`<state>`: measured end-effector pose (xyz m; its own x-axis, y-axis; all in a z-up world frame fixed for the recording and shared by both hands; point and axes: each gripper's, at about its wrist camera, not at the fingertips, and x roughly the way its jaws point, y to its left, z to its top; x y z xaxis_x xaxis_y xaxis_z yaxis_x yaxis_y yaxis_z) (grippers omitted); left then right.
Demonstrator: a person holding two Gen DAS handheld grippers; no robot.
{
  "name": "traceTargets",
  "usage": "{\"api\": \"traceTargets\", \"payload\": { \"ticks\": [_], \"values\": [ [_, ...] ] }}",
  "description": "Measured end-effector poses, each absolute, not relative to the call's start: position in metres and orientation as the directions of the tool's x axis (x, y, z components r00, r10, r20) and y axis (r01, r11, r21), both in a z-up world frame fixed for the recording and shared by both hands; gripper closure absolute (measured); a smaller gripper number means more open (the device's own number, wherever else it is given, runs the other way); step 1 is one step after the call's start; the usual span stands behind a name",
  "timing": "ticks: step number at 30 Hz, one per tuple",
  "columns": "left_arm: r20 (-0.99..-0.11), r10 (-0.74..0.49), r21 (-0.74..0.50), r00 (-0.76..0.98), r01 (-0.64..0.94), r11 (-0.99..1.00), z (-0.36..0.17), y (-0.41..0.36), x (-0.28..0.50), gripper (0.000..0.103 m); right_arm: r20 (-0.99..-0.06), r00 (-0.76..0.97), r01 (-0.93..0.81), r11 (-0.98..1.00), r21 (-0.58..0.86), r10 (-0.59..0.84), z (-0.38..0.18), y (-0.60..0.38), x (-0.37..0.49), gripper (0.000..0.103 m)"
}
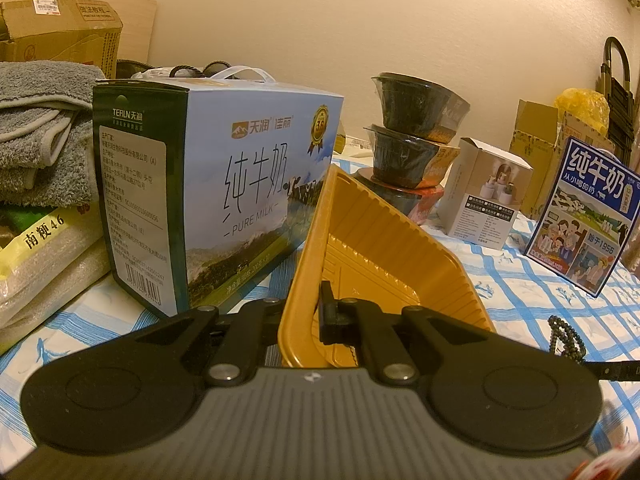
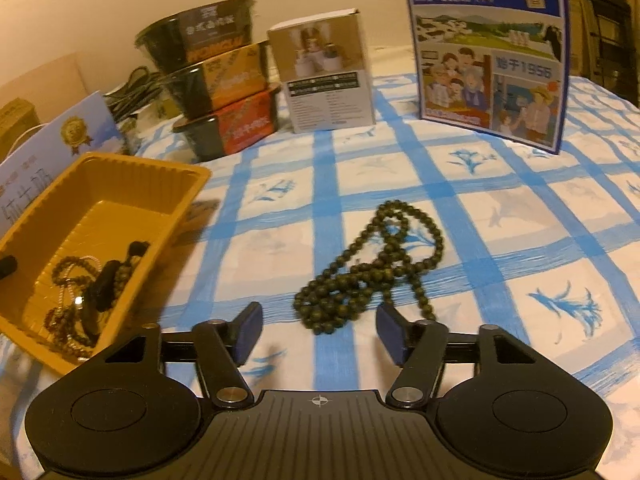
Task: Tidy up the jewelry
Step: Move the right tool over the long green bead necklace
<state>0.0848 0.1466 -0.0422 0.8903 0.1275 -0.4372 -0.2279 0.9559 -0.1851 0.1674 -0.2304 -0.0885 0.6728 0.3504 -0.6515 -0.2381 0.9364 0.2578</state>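
Note:
My left gripper [image 1: 310, 316] is shut on the near wall of a yellow plastic tray [image 1: 380, 248], which tips up at an angle. In the right wrist view the tray [image 2: 120, 184] sits at the left and holds several bead bracelets [image 2: 80, 300] and a dark piece. A long string of dark green beads [image 2: 372, 268] lies in loops on the blue-checked cloth [image 2: 500, 220]. My right gripper [image 2: 320, 322] hovers open just in front of it, the near end of the string reaching between the fingertips without touching the pads. The same beads [image 1: 568, 340] show at the right edge of the left wrist view.
A large milk carton box [image 1: 224, 184] stands left of the tray, with folded grey towels [image 1: 36, 128] and a rice bag [image 1: 44, 240] beyond. Stacked noodle bowls [image 2: 212, 80], a small white box [image 2: 328, 76] and a blue milk box [image 2: 488, 52] line the back.

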Motion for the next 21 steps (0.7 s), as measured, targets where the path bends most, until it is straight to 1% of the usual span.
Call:
{"api": "traceTargets", "payload": {
  "ticks": [7, 15, 21],
  "values": [
    [-0.437, 0.128, -0.185, 0.891, -0.228, 0.956, -0.042, 0.146, 0.085, 0.097, -0.655, 0.687, -0.186, 0.947, 0.263, 0.316, -0.093, -0.243, 0.177, 0.035],
    [-0.437, 0.127, -0.183, 0.891, -0.227, 0.957, -0.042, 0.146, 0.085, 0.097, -0.661, 0.694, -0.098, 0.947, 0.305, 0.285, -0.103, -0.256, 0.196, 0.035],
    [-0.436, 0.127, -0.183, 0.891, -0.226, 0.957, -0.042, 0.146, 0.085, 0.097, -0.659, 0.695, -0.04, 0.931, 0.362, 0.286, -0.112, -0.26, 0.218, 0.033]
  ]
}}
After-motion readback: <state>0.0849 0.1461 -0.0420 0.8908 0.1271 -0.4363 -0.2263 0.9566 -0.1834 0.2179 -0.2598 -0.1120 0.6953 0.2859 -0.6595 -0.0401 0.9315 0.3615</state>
